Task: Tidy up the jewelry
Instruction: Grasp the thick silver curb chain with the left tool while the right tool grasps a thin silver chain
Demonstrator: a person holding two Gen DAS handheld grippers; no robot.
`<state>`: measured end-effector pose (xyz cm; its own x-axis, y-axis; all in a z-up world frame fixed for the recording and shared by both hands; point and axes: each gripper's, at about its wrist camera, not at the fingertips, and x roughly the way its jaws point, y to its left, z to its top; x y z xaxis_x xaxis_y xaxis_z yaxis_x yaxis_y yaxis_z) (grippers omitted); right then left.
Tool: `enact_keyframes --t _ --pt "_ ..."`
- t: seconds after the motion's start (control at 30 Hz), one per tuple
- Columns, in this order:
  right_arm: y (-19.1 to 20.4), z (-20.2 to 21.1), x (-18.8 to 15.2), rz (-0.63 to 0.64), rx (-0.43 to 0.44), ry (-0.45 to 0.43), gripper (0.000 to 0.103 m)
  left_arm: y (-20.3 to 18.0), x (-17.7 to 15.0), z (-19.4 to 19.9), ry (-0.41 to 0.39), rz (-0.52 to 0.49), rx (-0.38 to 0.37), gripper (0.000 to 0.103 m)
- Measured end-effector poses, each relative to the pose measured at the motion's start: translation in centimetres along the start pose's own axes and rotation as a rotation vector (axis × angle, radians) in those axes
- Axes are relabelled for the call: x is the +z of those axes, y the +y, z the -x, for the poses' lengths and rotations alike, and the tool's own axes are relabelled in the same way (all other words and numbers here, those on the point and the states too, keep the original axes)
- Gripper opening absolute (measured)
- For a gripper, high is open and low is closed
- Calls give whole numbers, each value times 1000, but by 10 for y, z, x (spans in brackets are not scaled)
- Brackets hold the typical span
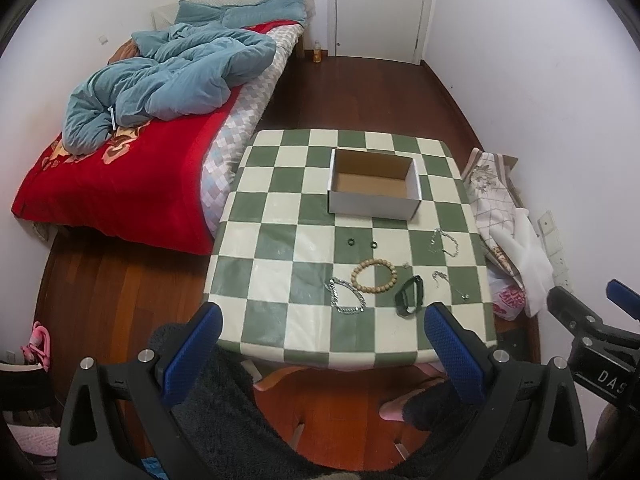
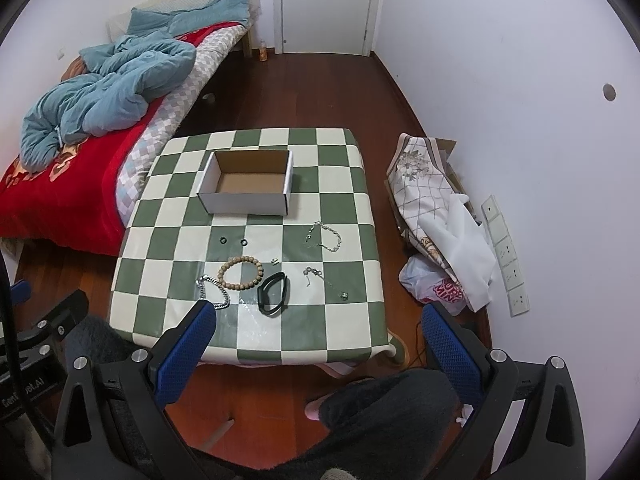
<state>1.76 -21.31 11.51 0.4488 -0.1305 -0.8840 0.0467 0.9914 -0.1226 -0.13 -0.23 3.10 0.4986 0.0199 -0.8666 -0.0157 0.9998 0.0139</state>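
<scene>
- Left wrist view: the left gripper (image 1: 322,316) hangs with jaws wide apart and empty before the table (image 1: 276,320); the bead bracelet (image 1: 374,276) touches the silver chain (image 1: 346,300), so a grab could drag both
- Right wrist view: the right gripper (image 2: 318,314) also gapes, empty; the thin necklace (image 2: 324,236) lies flat, short of the empty box (image 2: 244,202), and may slip the pads

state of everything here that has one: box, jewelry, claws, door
cardboard box: open, empty
wooden bead bracelet: flat on table, outside box
black bangle: on table
two dark rings: on table, apart
left claw: open, empty
right claw: open, empty
door: closed
</scene>
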Motion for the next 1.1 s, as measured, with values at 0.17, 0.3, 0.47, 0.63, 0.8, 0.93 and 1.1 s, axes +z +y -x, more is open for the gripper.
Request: enact_keyframes --t 0.17,0.3,0.47,0.63,0.8,0.93,1.1 --pt "-7 -30 4 -31 -30 24 103 -5 8 -28 3 -8 44 103" --pt "-14 -67 5 -51 -53 65 103 -9 14 -65 43 -17 75 103" --pt "-21 -121 4 -64 -75 141 103 -11 15 -114 120 -36 80 103" --pt "-25 -173 -1 -68 -78 220 103 -15 12 -155 183 -40 85 103" --pt "-26 -214 -6 -74 -81 286 103 -17 8 -185 244 -49 87 103" --pt "-31 -240 -7 -79 -78 332 103 -13 4 -206 281 -47 91 103" --pt "-35 -263 -7 -80 -70 368 103 -12 0 -228 319 -46 91 103"
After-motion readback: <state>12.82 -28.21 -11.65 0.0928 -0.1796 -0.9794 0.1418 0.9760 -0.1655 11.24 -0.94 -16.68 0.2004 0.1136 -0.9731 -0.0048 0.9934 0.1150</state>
